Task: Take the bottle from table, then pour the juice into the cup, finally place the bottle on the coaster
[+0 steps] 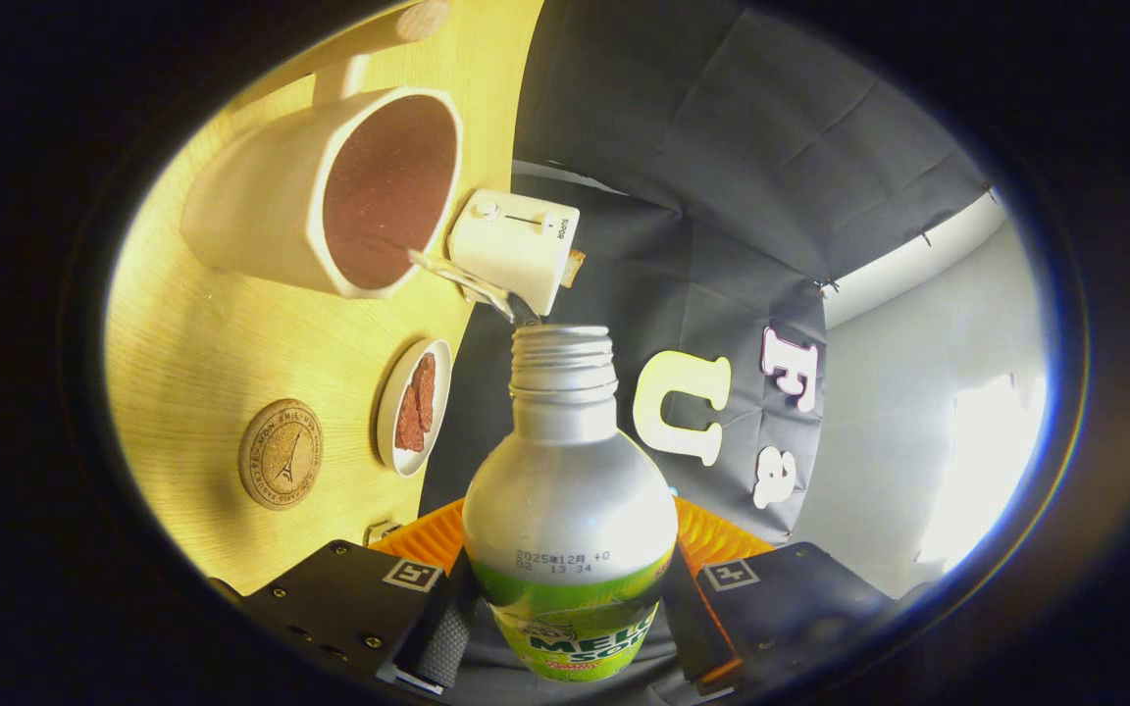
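Two fingers of the gripper (570, 628) press on the bottle (570, 520) from either side, low on its labelled body, so the jaws stand narrow and hold it fast with the silver shoulder and threaded neck running out ahead of them. The cap is off and a thin clear stream leaves the mouth toward the cup (330, 196), which lies beyond the fingertips and off to their left — the grip sits low, I judge, so the neck stays free and the tilt can be steered from the base. The whole scene is rolled on its side: the wooden table (202, 343) stands like a wall at the left, so the hand has turned the gripper far over to pour. The cup already holds dark liquid close to its rim, and the pour looks well along. Nearer the left finger lies the round cork coaster (281, 453), bare, waiting for the bottle. Between cup and coaster sits a small dish (414, 407) of brownish pieces, and a white boxy appliance (514, 250) stands just past the bottle's mouth.
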Tool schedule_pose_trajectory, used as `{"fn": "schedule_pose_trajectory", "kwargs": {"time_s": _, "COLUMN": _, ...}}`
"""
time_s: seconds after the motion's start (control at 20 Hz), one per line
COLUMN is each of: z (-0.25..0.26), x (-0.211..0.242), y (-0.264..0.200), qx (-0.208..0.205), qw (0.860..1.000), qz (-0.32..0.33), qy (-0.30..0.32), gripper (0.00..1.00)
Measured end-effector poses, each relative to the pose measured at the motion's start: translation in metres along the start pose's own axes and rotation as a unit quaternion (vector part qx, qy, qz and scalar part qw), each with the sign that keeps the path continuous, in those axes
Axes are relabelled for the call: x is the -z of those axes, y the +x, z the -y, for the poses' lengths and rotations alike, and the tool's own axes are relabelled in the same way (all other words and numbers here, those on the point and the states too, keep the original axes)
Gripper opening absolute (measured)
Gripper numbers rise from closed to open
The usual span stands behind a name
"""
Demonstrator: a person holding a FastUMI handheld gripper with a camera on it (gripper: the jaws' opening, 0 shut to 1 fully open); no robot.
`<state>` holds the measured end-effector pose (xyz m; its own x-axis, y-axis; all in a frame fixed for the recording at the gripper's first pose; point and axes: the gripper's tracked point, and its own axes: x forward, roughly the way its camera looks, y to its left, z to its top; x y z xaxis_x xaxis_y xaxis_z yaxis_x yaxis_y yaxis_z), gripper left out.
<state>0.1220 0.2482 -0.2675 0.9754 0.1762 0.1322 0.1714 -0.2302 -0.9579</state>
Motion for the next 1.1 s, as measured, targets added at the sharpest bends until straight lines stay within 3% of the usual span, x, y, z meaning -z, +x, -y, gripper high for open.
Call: {"fn": "schedule_pose_trajectory", "kwargs": {"time_s": 1.1, "z": 0.012, "x": -0.011, "y": 0.001, "qx": 0.011, "qw": 0.998, "qz": 0.011, "qy": -0.066, "gripper": 0.81}}
